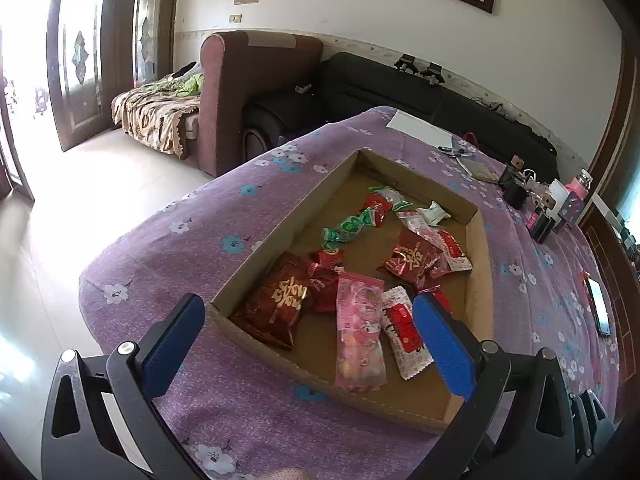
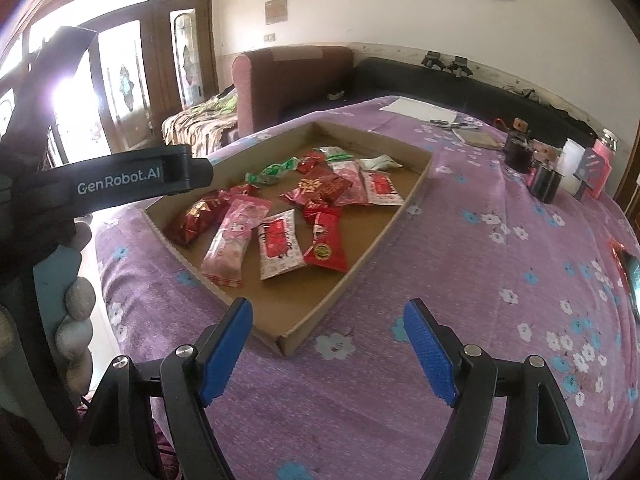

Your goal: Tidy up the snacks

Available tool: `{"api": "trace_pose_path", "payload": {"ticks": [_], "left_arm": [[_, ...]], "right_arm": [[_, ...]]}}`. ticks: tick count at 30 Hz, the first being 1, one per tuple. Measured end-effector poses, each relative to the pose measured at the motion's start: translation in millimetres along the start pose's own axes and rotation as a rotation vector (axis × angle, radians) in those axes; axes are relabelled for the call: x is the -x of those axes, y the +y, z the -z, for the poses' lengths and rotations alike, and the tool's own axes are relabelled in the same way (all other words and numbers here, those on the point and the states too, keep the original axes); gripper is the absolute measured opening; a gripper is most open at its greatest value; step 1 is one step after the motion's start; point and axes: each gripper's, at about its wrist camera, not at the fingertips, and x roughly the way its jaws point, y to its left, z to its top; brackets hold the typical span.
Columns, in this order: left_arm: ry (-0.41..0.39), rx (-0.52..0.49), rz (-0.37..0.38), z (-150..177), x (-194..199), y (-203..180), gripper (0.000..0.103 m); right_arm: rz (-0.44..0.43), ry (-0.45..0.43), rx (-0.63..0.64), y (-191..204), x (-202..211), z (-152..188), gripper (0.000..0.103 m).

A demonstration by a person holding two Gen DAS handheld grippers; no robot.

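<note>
cardboard tray (image 2: 416,184) of snacks (image 2: 276,245) (both grippers wide)

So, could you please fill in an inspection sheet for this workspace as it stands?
Surface: table under a purple floral cloth.
Job's things: shallow cardboard tray holding loose snack packets, red, pink and green.
Clutter: paper sheet, pens, dark cylinders and a pink bottle along the far edge; phone at the right.
Grippers: left hand-held gripper open above the tray's near end; right hand-held gripper open, empty, short of the tray corner.
Cables: nothing seen.
Surroundings: sofas, glazed doors, framed picture.
</note>
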Motion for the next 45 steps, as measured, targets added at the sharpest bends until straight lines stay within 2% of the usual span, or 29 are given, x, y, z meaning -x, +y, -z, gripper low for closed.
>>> {"api": "trace_pose_path", "payload": {"ticks": [7, 19, 27, 45], "left_arm": [[0.026, 0.022, 0.015, -1, -7, 10, 0.103], [0.059, 0.032, 0.033, 2, -15, 14, 0.103], [0.076, 0.014, 0.043, 4, -14, 6, 0.103], [0.078, -0.035, 0.026, 9, -4, -24, 0.103]], "right_arm": [[0.043, -0.002, 0.003, 4, -1, -11, 0.08], [0.044, 0.02, -0.001, 6, -10, -13, 0.08], [0.062, 0.036, 0.006, 5, -13, -15, 0.081], [0.031, 0.019, -0.04, -17, 0, -3, 0.081]]}}
